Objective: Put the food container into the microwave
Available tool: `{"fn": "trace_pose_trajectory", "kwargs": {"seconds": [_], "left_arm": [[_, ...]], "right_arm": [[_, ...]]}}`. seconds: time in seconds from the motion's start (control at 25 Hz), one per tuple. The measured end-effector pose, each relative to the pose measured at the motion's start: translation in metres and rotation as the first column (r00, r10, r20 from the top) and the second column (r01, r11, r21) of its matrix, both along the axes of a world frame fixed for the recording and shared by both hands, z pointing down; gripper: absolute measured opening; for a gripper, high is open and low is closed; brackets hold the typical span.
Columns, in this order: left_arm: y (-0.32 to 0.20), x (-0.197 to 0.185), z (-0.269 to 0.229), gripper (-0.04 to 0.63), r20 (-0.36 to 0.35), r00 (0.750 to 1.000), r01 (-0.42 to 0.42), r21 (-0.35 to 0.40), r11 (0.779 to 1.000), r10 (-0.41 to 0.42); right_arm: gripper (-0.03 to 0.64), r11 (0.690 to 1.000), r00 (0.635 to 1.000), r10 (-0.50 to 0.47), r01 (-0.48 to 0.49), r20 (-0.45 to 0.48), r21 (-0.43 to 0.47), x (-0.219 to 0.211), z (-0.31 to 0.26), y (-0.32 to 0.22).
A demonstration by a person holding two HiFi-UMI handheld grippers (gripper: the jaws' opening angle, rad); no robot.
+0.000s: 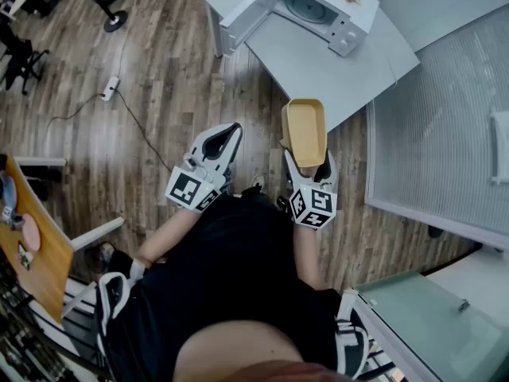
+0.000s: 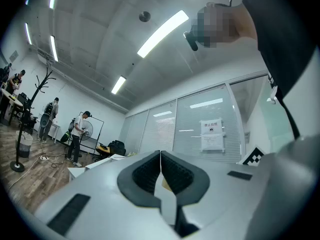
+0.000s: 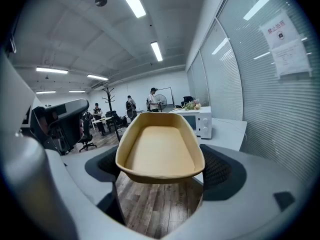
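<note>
Right gripper (image 1: 307,164) jaws clamped on food container (image 1: 305,131), its long axis pointing 12 o'clock at the microwave (image 1: 318,8), door (image 1: 237,24) open, on white surface (image 1: 334,62) well ahead. Left gripper (image 1: 224,140) jaws together, empty, at container's 9 o'clock.

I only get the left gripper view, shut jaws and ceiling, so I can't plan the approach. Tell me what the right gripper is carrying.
Observer: The right gripper holds the tan food container, with a jaw on either side of its near end.
Operator: Report the microwave.
Observer: The microwave sits on the grey table ahead. Its door is swung open and the turntable shows.
Operator: Say where the container is relative to the table.
Observer: In the head view its far end overlaps the table's near edge, and the rest is over wood floor.
</note>
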State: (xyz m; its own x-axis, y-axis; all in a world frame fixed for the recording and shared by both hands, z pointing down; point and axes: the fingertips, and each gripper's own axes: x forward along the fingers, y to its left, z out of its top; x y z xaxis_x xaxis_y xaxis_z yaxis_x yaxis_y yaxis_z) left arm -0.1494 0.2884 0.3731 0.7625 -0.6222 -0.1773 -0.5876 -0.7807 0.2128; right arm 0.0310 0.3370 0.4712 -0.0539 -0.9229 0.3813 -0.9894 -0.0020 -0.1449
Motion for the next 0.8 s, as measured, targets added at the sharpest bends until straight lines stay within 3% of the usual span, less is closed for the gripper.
{"fn": "trace_pose_trajectory", "kwargs": {"seconds": [0.56,0.8], "left_arm": [[0.000,-0.016,-0.001,0.025,-0.018,1.000,-0.009,0.000,1.000,0.009],[-0.002,-0.037,0.006,0.025,-0.050,0.999,-0.017,-0.032,0.999,0.015]], "right_arm": [[0.495,1.000,1.000,0.016,-0.016,0.018,-0.007,-0.012,-0.001,-0.004],[0.495,0.999,0.999,0.029,-0.029,0.028,-0.023,-0.031,0.002,-0.006]]}}
